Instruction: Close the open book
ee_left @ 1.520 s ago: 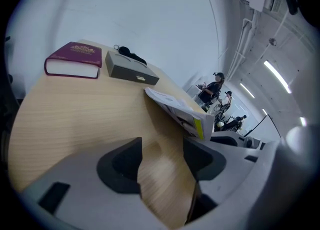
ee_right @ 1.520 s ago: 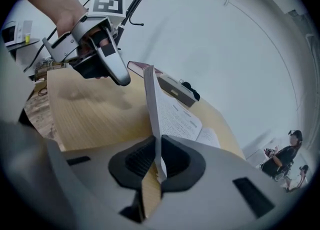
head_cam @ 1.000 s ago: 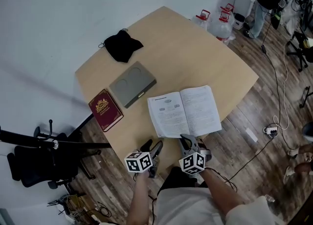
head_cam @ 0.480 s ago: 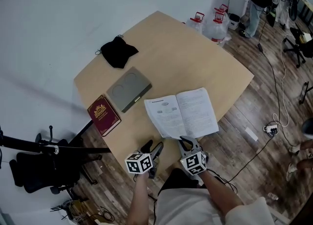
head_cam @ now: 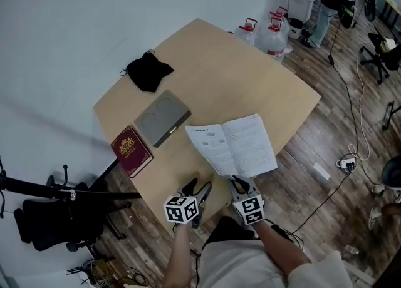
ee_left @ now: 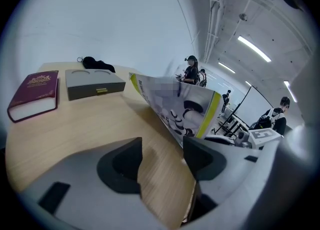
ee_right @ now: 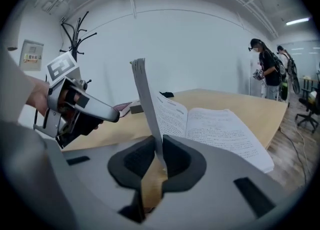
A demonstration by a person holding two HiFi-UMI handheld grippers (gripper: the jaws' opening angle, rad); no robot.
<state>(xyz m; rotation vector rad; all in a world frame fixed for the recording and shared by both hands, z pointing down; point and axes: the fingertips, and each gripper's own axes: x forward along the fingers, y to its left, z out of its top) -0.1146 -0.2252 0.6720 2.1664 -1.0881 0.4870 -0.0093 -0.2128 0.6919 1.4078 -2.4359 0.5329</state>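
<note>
Between my right tongs (ee_right: 159, 155), easing open, stands the lifted cover of the book (ee_right: 210, 124); beside them my left tongs (ee_left: 162, 161) gape empty.

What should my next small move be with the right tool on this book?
Probably swing the right tool over the open book, folding its lifted cover onto the facing pages. That cover stands upright between the pads, though the jaws are opening; the left tool hangs open and empty.
</note>
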